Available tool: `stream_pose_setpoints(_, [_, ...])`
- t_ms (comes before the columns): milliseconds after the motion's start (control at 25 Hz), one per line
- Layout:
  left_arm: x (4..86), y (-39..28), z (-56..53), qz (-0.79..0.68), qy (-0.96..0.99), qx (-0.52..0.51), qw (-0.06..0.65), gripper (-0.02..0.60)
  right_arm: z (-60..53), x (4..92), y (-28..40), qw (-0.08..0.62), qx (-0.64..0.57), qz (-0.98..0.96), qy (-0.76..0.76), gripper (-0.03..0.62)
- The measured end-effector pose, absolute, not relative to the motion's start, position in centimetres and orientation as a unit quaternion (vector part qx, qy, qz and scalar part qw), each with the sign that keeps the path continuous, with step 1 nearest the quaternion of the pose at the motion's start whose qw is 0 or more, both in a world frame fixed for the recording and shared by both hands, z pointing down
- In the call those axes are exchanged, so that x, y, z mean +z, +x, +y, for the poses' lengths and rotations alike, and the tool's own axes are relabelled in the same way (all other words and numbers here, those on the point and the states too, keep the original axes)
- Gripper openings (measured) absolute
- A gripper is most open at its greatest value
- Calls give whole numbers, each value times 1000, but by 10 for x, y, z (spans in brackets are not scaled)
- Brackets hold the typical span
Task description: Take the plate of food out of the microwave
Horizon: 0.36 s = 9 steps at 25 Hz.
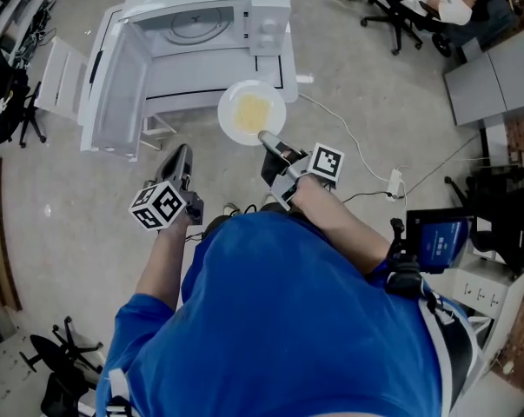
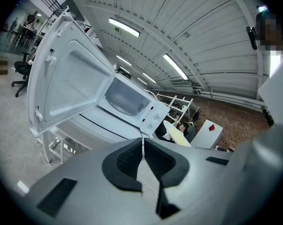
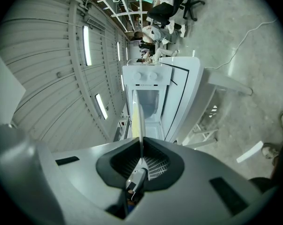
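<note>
The plate (image 1: 251, 111) of food is already out of the open microwave (image 1: 201, 33), held in the air just in front of it by the right tool (image 1: 266, 137) clenched on its rim, while the left tool (image 1: 180, 153) hangs clenched and empty, so only setting it down seems left.

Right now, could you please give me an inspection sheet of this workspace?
Surface: white stand under the microwave; concrete floor.
Job's things: door open, no plate inside; plate with yellow food is outside, in front.
Clutter: nothing seen.
Tongs: right tongs shut on the plate's rim; left tongs shut, empty.
Cables: cable across the floor to a power strip.
Surroundings: chairs, a seated person.
</note>
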<state>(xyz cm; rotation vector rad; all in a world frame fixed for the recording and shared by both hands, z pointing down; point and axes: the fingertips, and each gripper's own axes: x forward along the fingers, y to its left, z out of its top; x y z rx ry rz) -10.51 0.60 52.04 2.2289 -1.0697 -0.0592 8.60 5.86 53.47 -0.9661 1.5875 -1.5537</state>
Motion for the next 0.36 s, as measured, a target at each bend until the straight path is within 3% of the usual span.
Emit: stream_pose_setpoints(360, [519,-104,0,-404,854,-24,327,23,50,529,79,347,-599,622,-367,18])
